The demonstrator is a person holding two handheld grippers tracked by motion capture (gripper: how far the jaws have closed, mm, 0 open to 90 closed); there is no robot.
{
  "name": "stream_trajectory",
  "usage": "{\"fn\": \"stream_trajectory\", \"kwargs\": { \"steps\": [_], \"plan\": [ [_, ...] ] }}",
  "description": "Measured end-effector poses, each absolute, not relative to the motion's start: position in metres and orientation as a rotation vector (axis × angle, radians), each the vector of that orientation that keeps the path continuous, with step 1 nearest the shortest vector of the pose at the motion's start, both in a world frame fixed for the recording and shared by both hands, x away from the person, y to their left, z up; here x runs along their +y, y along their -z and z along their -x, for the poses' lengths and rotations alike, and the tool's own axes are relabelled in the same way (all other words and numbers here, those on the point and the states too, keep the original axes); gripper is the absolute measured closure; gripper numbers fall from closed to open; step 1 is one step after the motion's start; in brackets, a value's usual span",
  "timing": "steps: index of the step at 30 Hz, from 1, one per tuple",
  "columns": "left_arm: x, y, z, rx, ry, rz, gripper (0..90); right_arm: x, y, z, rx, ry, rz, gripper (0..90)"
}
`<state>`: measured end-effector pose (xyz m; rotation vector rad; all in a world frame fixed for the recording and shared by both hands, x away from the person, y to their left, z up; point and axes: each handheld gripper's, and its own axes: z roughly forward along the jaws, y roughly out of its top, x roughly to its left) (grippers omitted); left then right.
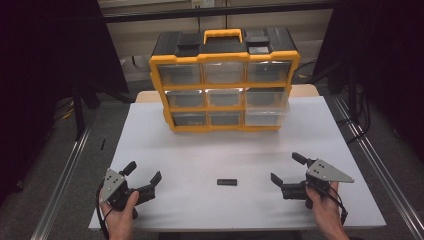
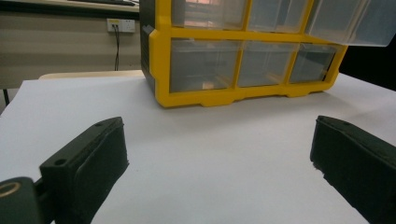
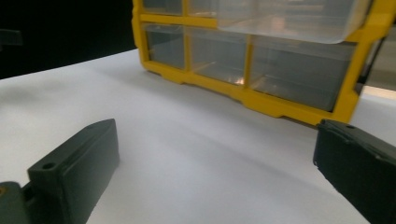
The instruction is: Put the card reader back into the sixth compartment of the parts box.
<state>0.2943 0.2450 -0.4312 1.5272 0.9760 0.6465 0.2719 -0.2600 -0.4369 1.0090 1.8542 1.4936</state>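
Small black bar [image 1: 227, 182] lay flat on the white table [image 1: 200, 150], lower centre of the high view, between the two grippers and well apart from both. Too small to identify further; it looked like a rigid block, longer than wide.

Left gripper [image 1: 142, 176], lower left of the high view: jaws spread wide, nothing between them. Right gripper [image 1: 285, 169], lower right: likewise spread and empty. Both gripper views confirmed it, with bare table between the black jaws [image 2: 219, 172] [image 3: 215, 172].

Handling guess: light, stiff, not fragile. Low profile was the problem, since it sat flush on a smooth surface and could skid if nudged from one side. Best hold was probably across the short width at mid-length, jaws coming down either side of the long edges, tips nearly touching the table. Right gripper looked marginally closer.

Yellow drawer organizer [image 1: 225, 85] stood at upper centre, at the far end of the table, three rows of three clear drawers. The middle-right drawer [image 1: 266, 100] stuck out of the frame, seemingly pulled partly open. Likely destination, though that's only my read.
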Motion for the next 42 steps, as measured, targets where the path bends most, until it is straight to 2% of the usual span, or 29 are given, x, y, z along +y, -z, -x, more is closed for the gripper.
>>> {"fn": "stream_trajectory", "kwargs": {
  "steps": [15,18,42],
  "plan": [
    [0.244,0.432,-0.298,0.976,-0.647,-1.542,3.8,-0.232,0.428,-0.285,2.048,-1.562,-0.912,0.7],
    [0.244,0.432,-0.298,0.976,-0.642,-1.536,3.7,-0.222,0.428,-0.287,2.076,-1.529,-0.921,2.9],
    [0.245,0.431,-0.297,0.958,-0.643,-1.560,3.8,-0.168,0.419,-0.320,2.419,-1.366,-0.922,2.9]
  ]
}}
